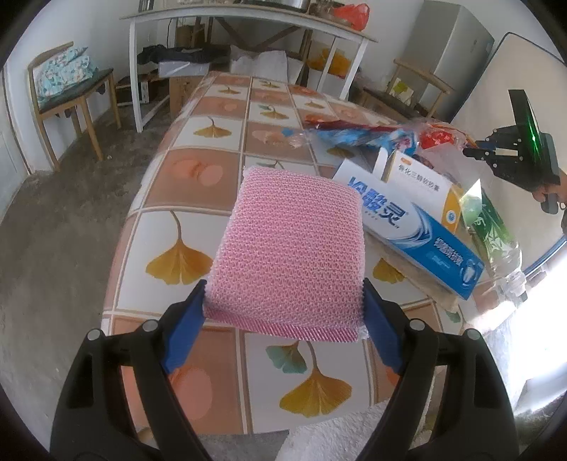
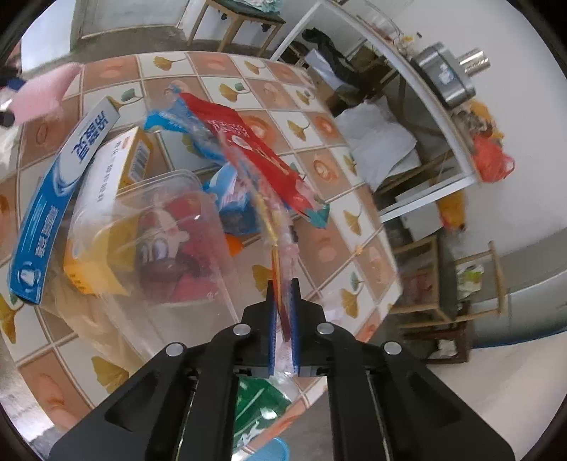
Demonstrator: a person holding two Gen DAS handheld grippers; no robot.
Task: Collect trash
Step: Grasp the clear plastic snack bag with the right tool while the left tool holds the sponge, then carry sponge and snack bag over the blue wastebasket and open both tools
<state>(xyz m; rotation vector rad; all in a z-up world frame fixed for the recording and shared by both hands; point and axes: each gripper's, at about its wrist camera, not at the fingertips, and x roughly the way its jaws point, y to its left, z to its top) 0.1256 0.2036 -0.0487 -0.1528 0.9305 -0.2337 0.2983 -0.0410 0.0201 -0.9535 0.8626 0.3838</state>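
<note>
My left gripper (image 1: pixel 283 301) is shut on a pink mesh sponge (image 1: pixel 287 248) and holds it above the near end of the ginkgo-patterned table (image 1: pixel 198 177). The sponge also shows blurred at the far left of the right wrist view (image 2: pixel 42 92). My right gripper (image 2: pixel 282 305) is shut on the edge of a clear plastic package (image 2: pixel 156 227) with a cartoon print, lifted off the table. A blue-and-white toothpaste box (image 1: pixel 414 220) (image 2: pixel 60 188), a yellow-and-white box (image 2: pixel 131 159) and red and blue wrappers (image 2: pixel 248 149) lie in a heap. The right gripper shows at the right edge of the left wrist view (image 1: pixel 476 147).
A green-labelled plastic bottle (image 1: pixel 496 234) lies at the table's right edge. A white towel (image 1: pixel 336 432) is at the near edge. Wooden chairs (image 1: pixel 67 99), a white side table (image 1: pixel 248 21) with an orange bag (image 1: pixel 351 14), and a fridge (image 1: pixel 457 46) stand around.
</note>
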